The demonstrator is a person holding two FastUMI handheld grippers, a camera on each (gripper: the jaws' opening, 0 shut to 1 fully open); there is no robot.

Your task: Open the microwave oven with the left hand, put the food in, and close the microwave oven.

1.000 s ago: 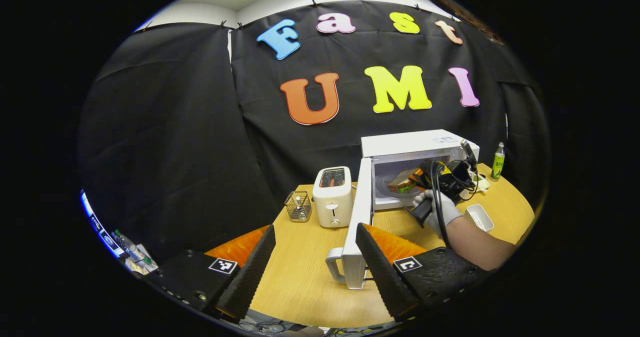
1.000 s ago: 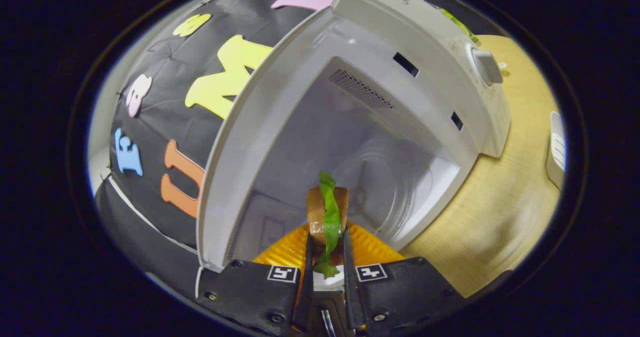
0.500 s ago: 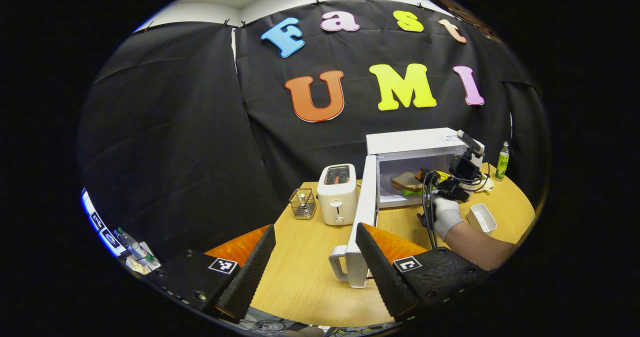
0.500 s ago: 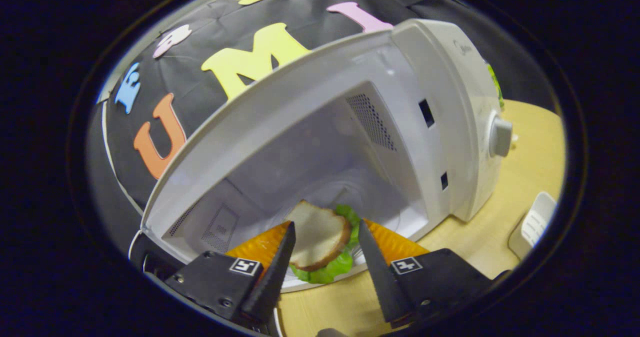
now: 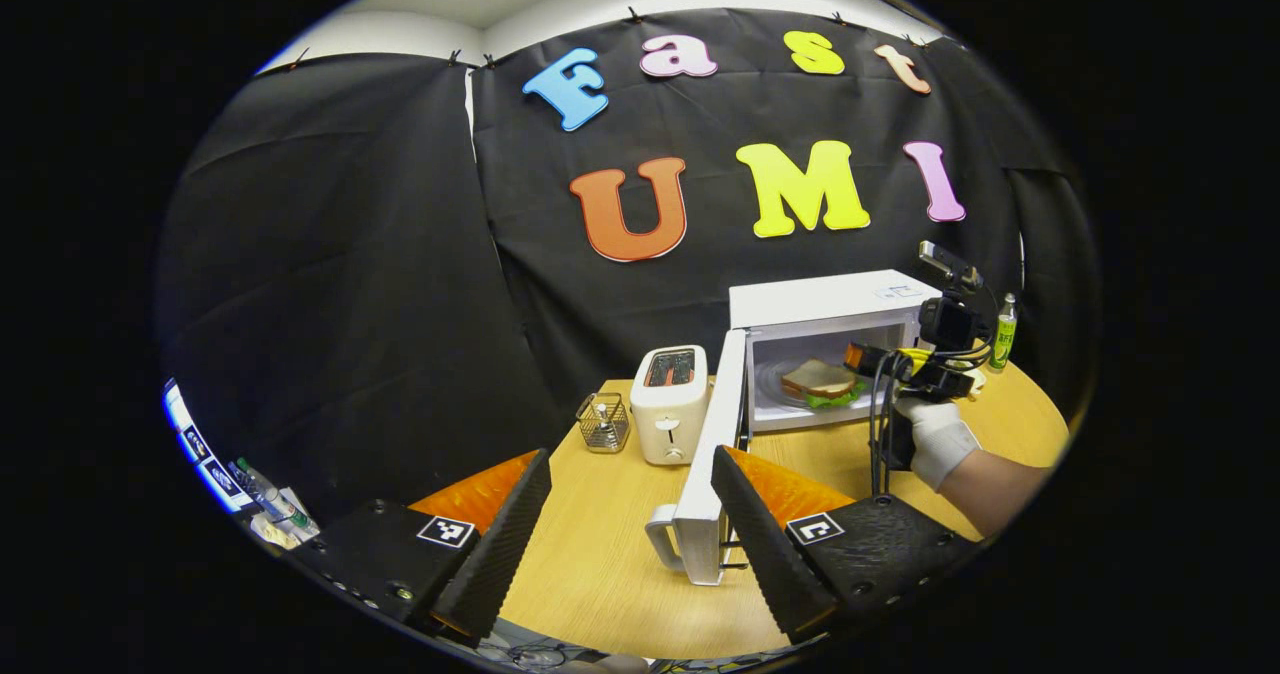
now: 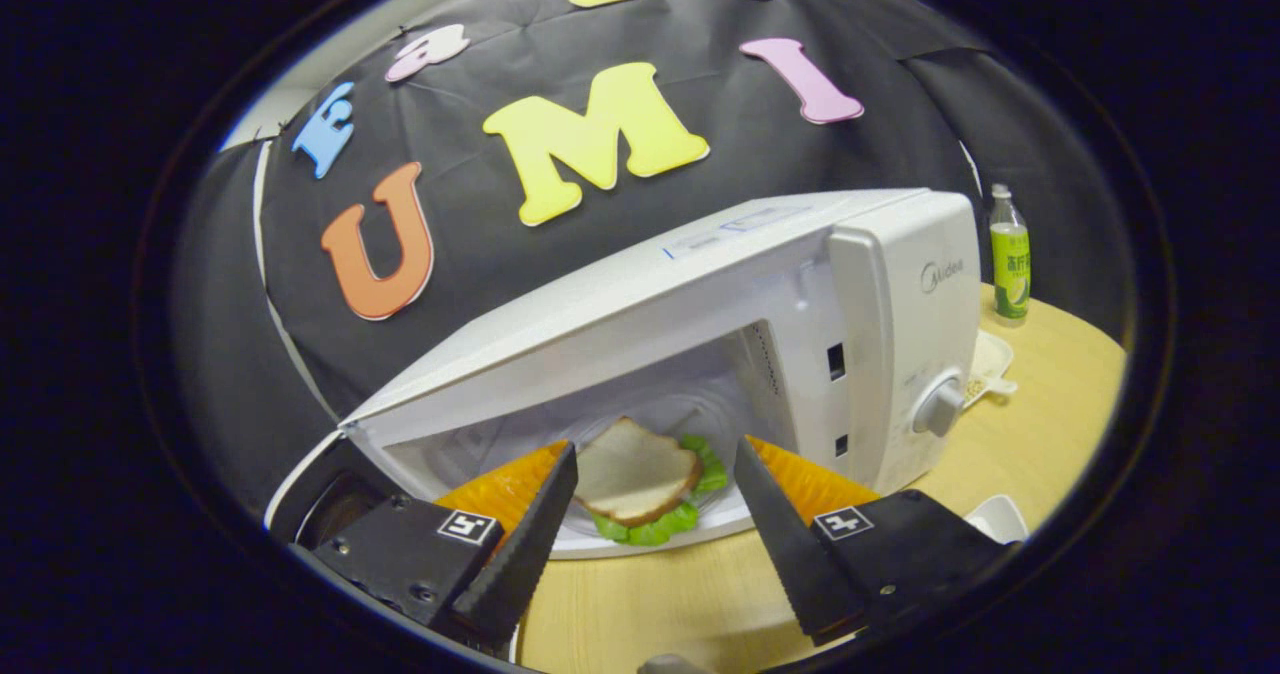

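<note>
Sandwich [image 6: 640,474] released, beyond parted fingers [image 6: 520,544].

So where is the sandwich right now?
The sandwich lies inside the open microwave; in the right gripper view it sits just beyond the open right gripper.

Each handheld gripper has a dark textured body with a small square black-and-white marker on either side, orange panels behind serrated, wedge-shaped fingers [image 5: 520,524], and small screws. The person's hand [image 5: 935,439] wears a white glove; black cables hang from the right gripper [image 5: 880,364].
</note>
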